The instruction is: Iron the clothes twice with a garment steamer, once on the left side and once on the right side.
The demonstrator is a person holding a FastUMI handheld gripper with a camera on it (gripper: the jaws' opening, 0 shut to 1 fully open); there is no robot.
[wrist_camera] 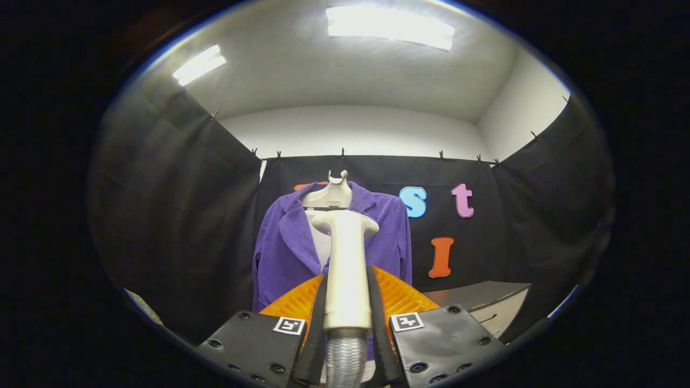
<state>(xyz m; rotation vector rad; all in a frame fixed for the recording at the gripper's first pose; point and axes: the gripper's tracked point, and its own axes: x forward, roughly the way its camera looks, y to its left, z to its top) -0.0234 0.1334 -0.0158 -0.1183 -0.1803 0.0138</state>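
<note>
gripper (347,302) clamped on steamer (345,258) | jacket (288,253) beyond, apart | advise: head flat, slow stroke down one side

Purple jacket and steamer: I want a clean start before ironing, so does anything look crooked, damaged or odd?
Nothing stands out. The purple jacket hangs open and square on its mannequin, and the gripper is shut on the steamer handle, held upright just before it.

Cream garment steamer (346,269) stands upright, clamped between fingers (319,318), before hanging purple jacket (285,253).
</note>
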